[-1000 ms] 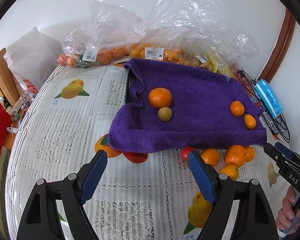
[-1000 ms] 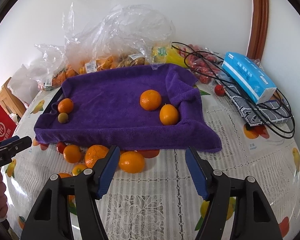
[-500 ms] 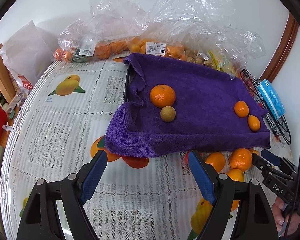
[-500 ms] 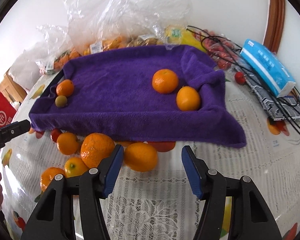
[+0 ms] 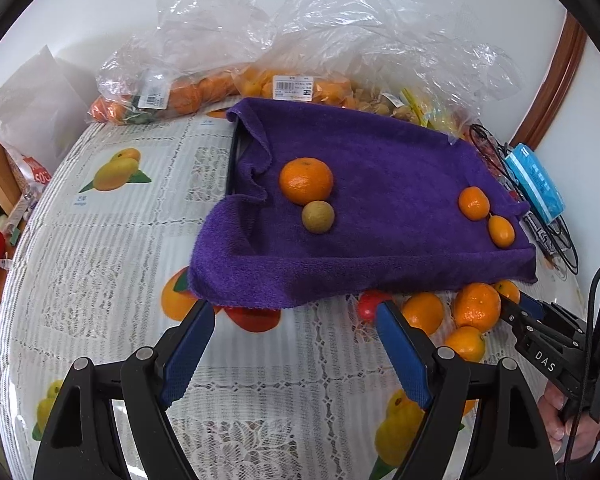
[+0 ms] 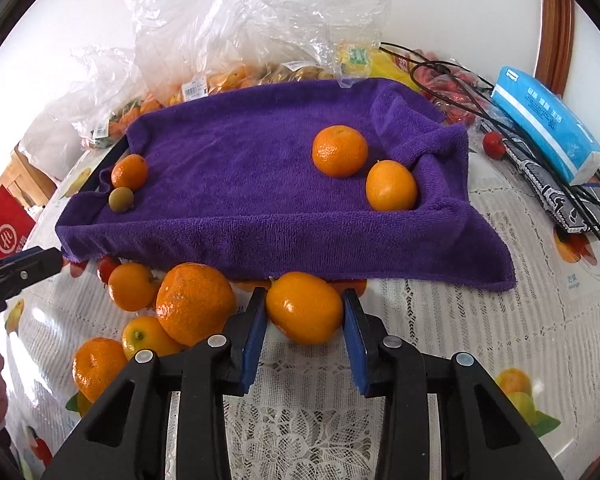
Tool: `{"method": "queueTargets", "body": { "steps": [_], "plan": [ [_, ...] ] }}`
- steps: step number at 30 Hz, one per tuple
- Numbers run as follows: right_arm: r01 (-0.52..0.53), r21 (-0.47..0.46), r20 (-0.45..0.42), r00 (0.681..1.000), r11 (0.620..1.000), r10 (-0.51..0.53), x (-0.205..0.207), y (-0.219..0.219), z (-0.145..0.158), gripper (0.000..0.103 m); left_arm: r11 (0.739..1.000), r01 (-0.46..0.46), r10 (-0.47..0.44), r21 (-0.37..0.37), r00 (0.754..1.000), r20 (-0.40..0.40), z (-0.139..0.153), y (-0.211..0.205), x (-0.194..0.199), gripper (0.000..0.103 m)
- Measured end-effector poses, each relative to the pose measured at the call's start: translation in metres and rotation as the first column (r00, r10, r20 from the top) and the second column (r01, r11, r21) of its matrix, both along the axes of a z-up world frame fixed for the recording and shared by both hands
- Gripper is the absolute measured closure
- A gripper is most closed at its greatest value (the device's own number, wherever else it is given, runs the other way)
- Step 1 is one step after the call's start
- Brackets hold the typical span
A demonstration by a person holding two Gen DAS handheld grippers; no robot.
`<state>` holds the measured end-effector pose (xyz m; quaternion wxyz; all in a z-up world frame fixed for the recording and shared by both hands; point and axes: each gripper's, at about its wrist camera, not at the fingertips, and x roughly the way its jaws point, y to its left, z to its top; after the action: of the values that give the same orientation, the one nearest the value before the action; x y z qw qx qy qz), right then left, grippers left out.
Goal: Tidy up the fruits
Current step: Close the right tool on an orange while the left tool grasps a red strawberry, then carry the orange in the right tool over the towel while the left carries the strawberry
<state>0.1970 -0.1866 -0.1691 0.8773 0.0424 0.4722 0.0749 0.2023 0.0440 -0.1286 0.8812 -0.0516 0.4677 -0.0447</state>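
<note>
One smooth oval orange fruit [image 6: 304, 307] is sitting between the blue pads of the right gripper [image 6: 305, 322], whose jaws have just been closing and are now pinching it on the lace-covered counter [image 6: 440, 320], at six o'clock from the purple towel-lined tray [image 6: 260, 184]. The left gripper [image 5: 296, 344] is hovering spread wide, holding nothing.

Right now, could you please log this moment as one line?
right gripper: just closed on smooth orange | left gripper: open, empty | purple towel tray: four fruits
</note>
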Motion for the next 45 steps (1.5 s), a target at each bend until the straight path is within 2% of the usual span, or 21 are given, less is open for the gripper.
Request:
{"method": "queueTargets", "body": {
  "steps": [7, 13, 15, 17, 23, 26, 28, 33, 38, 45],
  "plan": [
    [0.021, -0.018, 0.015, 1.0, 1.0, -0.021, -0.008, -0.015, 0.007, 0.066, 0.999, 0.047, -0.048, -0.02, 0.999, -0.019, -0.009, -0.018, 0.009, 0.027],
    [0.044, -0.004, 0.008, 0.999, 0.999, -0.043, -0.011, -0.027, 0.008, 0.066, 0.997, 0.071, -0.071, -0.003, 0.996, -0.046, -0.022, -0.029, 0.017, 0.041],
    [0.053, -0.003, 0.004, 0.999, 0.999, -0.052, -0.01, -0.029, 0.007, 0.066, 0.996, 0.085, -0.086, -0.014, 0.995, -0.059, -0.025, -0.031, 0.018, 0.049],
    [0.048, -0.008, 0.001, 0.999, 0.999, -0.048, -0.009, -0.029, 0.006, 0.066, 0.995, 0.095, -0.097, -0.032, 0.993, -0.068, -0.028, -0.032, 0.019, 0.052],
    [0.037, -0.03, 0.013, 0.999, 0.999, -0.037, -0.006, -0.025, 0.005, 0.066, 0.993, 0.117, -0.117, 0.006, 0.992, -0.046, -0.03, -0.043, 0.02, 0.056],
    [0.032, -0.046, 0.018, 0.999, 0.998, -0.031, -0.007, -0.022, 0.004, 0.066, 0.992, 0.125, -0.123, 0.029, 0.992, -0.038, -0.03, -0.047, 0.02, 0.073],
    [0.026, -0.056, 0.021, 0.999, 0.998, -0.025, -0.007, -0.021, 0.004, 0.066, 0.991, 0.121, -0.12, 0.048, 0.992, -0.033, -0.03, -0.048, 0.019, 0.079],
    [0.027, -0.056, 0.032, 0.999, 0.998, -0.025, -0.01, -0.021, 0.008, 0.066, 0.994, 0.112, -0.112, 0.009, 0.993, -0.049, -0.029, -0.042, 0.014, 0.08],
    [0.033, -0.05, 0.054, 0.998, 0.998, -0.031, -0.016, -0.019, 0.018, 0.066, 0.995, 0.1, -0.1, 0.004, 0.994, -0.037, -0.018, -0.036, 0.003, 0.08],
    [-0.049, -0.085, 0.084, 0.995, 0.995, 0.056, -0.028, -0.011, 0.04, 0.066, 0.997, 0.075, -0.075, -0.002, 0.997, 0.0, 0.003, -0.028, -0.017, 0.08]
  ]
}}
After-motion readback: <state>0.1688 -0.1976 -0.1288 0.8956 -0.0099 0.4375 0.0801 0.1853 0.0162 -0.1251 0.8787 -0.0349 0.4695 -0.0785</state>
